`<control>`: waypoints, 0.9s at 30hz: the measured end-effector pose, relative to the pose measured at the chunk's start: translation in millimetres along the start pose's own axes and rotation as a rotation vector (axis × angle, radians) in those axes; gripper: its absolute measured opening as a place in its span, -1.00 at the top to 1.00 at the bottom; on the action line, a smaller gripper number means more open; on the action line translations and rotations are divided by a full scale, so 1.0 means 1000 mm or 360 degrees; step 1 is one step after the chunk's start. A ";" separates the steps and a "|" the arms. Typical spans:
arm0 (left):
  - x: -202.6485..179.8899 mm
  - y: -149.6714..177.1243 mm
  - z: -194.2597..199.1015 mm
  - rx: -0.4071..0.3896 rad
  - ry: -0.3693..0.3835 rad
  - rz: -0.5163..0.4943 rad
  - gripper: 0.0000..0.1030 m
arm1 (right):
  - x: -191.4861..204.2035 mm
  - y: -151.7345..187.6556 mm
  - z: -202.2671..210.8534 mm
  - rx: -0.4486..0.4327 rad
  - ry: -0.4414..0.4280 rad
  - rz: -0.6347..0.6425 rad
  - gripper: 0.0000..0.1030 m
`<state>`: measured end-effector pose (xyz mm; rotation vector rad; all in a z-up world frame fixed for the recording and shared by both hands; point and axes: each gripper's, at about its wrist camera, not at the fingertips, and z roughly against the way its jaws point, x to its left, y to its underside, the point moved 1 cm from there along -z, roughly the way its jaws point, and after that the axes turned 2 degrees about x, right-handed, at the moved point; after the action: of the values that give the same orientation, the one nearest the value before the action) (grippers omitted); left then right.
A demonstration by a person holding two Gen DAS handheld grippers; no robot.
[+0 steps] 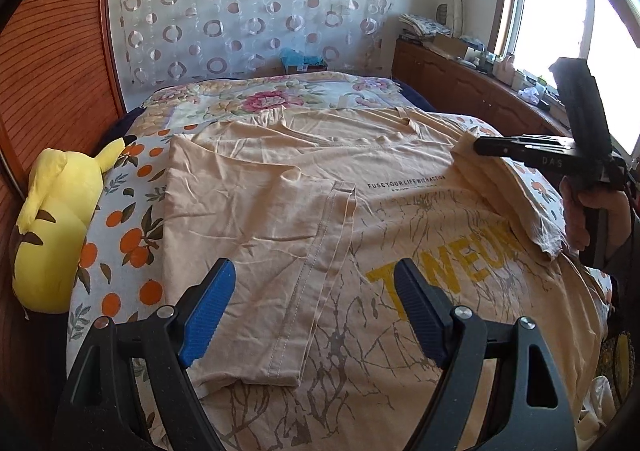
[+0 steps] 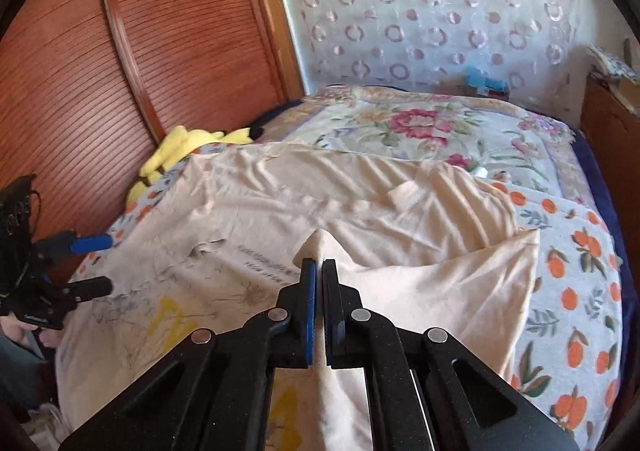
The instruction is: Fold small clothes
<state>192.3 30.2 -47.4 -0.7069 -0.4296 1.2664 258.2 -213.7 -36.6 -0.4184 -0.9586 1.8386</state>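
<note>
Peach T-shirt lies spread on the bed, print side up, over the orange-patterned sheet. Its left side with the sleeve is already turned in across the chest, hem running down the middle; likely the first half of a lengthwise fold. Right hand-held gripper has its jaws pressed together on a peak of cloth at the shirt's right edge, lifted off the bed so the fabric tents up beneath it; judging by the posture, this flap is meant to come across to meet the folded left side. Left hand-held gripper hovers over the near part of the shirt with blue pads spread wide, holding nothing, probably waiting to pin or smooth the cloth. Left wrist view shows the whole layout: the folded sleeve, the printed lettering, the right tool reaching in from the side with cloth draped off its tip, and the person's hand on its handle. Right wrist view gives what that one cannot: the pinch itself, cloth squeezed between the closed pads, and the raised flap sagging to the right. Yellow plush toy lies at the bed's left edge against the wooden wardrobe, clear of the fold.
</note>
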 end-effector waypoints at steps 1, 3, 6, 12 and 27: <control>0.002 -0.001 -0.002 0.0000 0.0004 0.0006 -0.60 | -0.001 0.000 -0.004 0.0034 0.0101 0.0038 0.43; 0.006 -0.004 -0.005 0.0003 0.0016 0.0018 -0.60 | -0.002 0.004 -0.011 0.0101 0.0111 0.0072 0.01; 0.014 -0.010 -0.010 0.0011 0.0001 0.0016 -0.60 | -0.009 0.007 -0.012 0.0130 0.0150 0.0092 -0.06; 0.042 -0.033 -0.024 0.0037 -0.0086 0.0011 -0.60 | -0.035 0.001 -0.011 0.0130 0.0437 0.0034 -0.11; 0.125 -0.075 -0.087 0.0172 -0.0145 0.0107 -0.34 | -0.100 -0.020 -0.050 0.0213 0.0407 -0.0108 -0.11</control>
<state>335.6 119.5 -68.3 -0.5779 -0.4110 1.3785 348.3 -276.3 -65.5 -0.5176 -0.6640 1.7269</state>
